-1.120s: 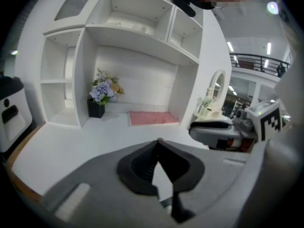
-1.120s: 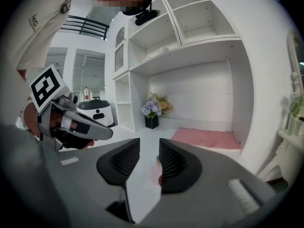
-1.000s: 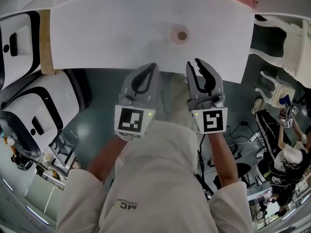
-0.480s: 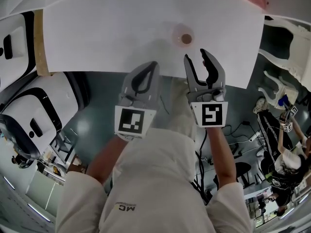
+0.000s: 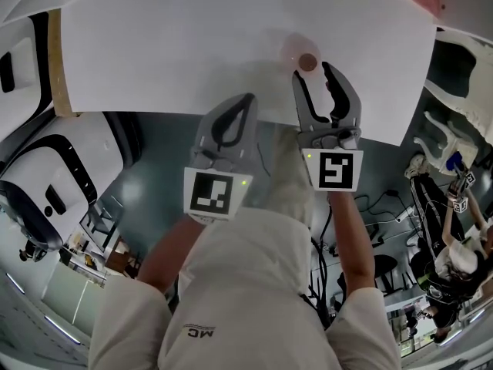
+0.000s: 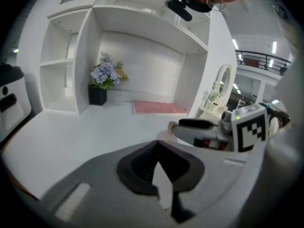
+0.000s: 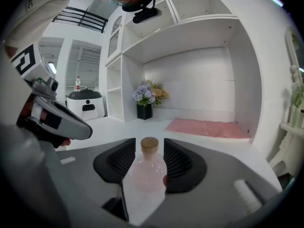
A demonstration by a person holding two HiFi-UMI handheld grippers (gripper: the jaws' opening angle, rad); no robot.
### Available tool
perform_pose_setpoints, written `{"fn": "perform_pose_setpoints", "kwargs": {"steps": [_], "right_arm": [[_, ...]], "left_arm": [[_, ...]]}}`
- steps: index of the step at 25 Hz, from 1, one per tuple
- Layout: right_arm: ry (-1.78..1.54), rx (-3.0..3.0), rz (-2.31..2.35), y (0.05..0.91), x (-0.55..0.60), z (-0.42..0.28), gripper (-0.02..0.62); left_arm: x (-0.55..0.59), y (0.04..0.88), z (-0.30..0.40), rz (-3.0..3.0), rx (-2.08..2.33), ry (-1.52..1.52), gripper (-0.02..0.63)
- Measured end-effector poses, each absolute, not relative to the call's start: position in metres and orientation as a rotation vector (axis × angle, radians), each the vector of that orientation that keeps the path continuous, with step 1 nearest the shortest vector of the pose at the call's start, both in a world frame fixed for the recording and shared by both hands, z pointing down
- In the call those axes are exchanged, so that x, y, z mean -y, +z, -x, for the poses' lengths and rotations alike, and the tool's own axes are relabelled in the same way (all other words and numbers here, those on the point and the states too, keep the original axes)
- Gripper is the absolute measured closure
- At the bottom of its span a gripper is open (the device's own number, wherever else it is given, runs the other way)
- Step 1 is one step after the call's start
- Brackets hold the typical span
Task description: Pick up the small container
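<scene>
Change: your right gripper [image 5: 313,71] has closed in on the container [image 5: 307,62]. Its fingers have just been opening and now stand wide on either side of it, not gripping.
Right gripper view: shows the cork stopper [image 7: 149,144] side-on; the head view shows only its top.
Left gripper [image 5: 243,101]: fingers together, empty.
Room: the container is near the surface [image 5: 154,45] front edge, with white surface stretching left.

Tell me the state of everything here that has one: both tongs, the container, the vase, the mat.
Left tongs: shut, empty.
Right tongs: open, jaws have just been opening; the container sits at the gap between their tips, not gripped.
Container: upright on the table, corked.
Vase: upright, holding flowers.
Mat: lying flat.
</scene>
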State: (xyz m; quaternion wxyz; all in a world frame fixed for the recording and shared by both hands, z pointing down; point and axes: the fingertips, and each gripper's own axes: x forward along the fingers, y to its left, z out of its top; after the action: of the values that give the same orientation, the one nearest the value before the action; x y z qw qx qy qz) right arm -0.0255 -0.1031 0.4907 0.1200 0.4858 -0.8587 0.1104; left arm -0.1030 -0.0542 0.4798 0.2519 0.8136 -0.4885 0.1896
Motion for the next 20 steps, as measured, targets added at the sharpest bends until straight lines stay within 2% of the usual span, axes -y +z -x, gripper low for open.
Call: {"fn": "perform_pose_setpoints", "kwargs": {"steps": [12, 17, 20], "right_arm": [[0.307, 2.517, -1.413, 0.508, 0.116, 0.03, 0.424], [0.287, 2.529, -1.412, 0.513, 0.117, 0.035, 0.462], [0.28, 2.534, -1.415, 0.514, 0.117, 0.036, 0.463]], "left_arm": [[0.058, 0.502, 0.106, -2.188, 1.317, 0.532, 0.606], [0.06, 0.509, 0.106, -2.184, 1.309, 0.54, 0.606], [0.059, 0.511, 0.107, -2.181, 1.302, 0.55, 0.606]]}}
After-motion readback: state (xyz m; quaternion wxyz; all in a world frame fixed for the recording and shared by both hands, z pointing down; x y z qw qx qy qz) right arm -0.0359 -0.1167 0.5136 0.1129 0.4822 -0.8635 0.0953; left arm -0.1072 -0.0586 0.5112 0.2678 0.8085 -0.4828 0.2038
